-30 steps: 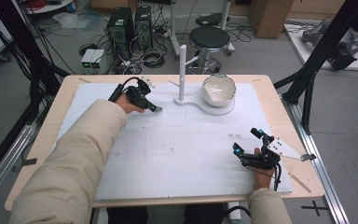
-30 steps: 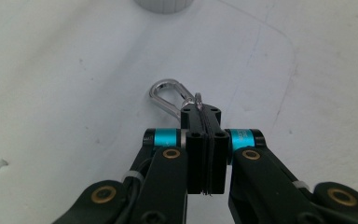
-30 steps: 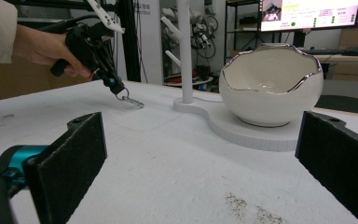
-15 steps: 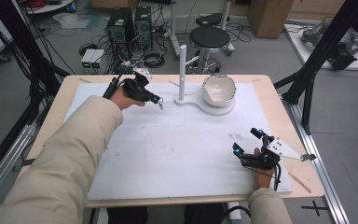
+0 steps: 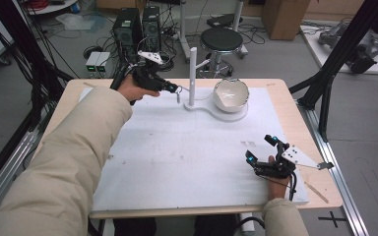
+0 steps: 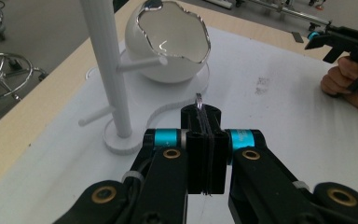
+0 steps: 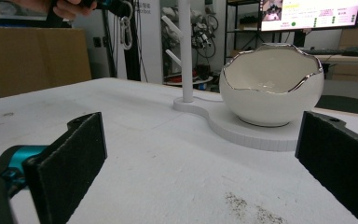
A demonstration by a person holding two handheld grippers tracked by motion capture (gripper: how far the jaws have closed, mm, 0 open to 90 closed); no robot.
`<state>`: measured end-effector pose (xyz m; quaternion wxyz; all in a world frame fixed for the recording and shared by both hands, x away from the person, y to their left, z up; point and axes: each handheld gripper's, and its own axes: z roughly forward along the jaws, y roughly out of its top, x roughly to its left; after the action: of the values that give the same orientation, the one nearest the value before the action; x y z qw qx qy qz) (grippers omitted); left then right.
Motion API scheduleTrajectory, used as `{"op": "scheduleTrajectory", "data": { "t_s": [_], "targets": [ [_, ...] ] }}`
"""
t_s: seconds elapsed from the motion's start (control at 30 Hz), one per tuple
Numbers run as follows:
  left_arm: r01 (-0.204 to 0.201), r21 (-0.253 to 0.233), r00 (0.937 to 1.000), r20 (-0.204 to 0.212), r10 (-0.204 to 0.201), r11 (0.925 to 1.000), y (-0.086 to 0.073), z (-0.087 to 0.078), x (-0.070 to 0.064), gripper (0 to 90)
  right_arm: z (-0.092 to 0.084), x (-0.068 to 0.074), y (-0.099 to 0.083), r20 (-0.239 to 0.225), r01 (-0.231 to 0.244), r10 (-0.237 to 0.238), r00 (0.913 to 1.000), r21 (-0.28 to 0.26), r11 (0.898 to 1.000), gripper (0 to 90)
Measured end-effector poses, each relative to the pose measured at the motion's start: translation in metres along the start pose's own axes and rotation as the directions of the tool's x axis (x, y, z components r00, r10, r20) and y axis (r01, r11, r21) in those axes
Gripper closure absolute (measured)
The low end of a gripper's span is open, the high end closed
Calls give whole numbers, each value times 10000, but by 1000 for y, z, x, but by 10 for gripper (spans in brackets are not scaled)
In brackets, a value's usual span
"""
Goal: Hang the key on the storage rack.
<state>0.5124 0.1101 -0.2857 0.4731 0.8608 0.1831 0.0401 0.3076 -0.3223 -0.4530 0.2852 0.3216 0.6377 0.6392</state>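
My left gripper [image 5: 173,89] is raised above the table's far left, just left of the white post [image 5: 193,73] of a peg stand. Its jaws are shut on a small silvery metal clip [image 5: 178,95], which hangs from the tips. In the left gripper view the clip [image 6: 199,99] pokes up between the closed pads of that gripper [image 6: 200,114], with the post [image 6: 107,70] and its side pegs close ahead on the left. From the right gripper view the clip [image 7: 127,29] dangles at the top left. My right gripper [image 5: 260,149] rests open near the table's front right, nothing between its pads [image 7: 70,161].
A white egg-shaped bowl [image 5: 231,94] with a silver jagged rim sits on the stand's base plate [image 5: 211,111], right of the post. A white mat [image 5: 177,152] covers the wooden table. Computer boxes, cables and a stool [image 5: 221,39] stand beyond the far edge.
My left gripper has risen with the clip and moved right, closer to the post. The right gripper has stayed where it was.
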Motion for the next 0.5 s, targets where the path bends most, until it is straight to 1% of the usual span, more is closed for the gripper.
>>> {"op": "scheduleTrajectory", "data": {
  "t_s": [0.07, 0.1, 0.13, 0.27, 0.3, 0.4, 0.43, 0.47, 0.5],
  "targets": [
    [-105, -52, 9999, 83, 105, 9999, 8, 1, 0, 891, 0, 0, 0, -3, -38, 38, 10000, 33, 10000, 10],
    [-103, -96, 9998, 190, 105, 9999, 11, 2, 0, 891, 0, 0, 0, -3, -38, 38, 10000, 33, 10000, 10],
    [-175, -124, 9997, 195, 178, 9998, 15, 3, -1, 891, 0, 1, 0, -13, -67, 67, 10000, 16, 10000, 10],
    [-310, -41, 9989, 353, 312, 9995, 25, 7, 1, 891, 0, 0, 0, 2, -62, 62, 10000, 3, 10000, 9],
    [-310, -87, 9987, 402, 314, 9995, 28, 9, 1, 891, 0, 0, 0, 14, 16, -15, 10000, -38, 10000, 9],
    [-270, -155, 9980, 565, 278, 9995, 33, 14, 3, 891, 0, 0, 0, 40, -11, 11, 10000, -7, 10000, 9],
    [-341, -141, 9979, 542, 348, 9993, 35, 15, 4, 891, 0, 0, 0, 40, -11, 11, 10000, -7, 10000, 9],
    [-269, -188, 9973, 679, 282, 9995, 36, 17, 5, 891, 0, 0, 0, 46, -8, 8, 10000, 4, 10000, 9],
    [-322, -114, 9974, 639, 329, 9994, 36, 19, 6, 891, 0, 0, 0, 46, -8, 8, 10000, 4, 10000, 9]
  ]
}}
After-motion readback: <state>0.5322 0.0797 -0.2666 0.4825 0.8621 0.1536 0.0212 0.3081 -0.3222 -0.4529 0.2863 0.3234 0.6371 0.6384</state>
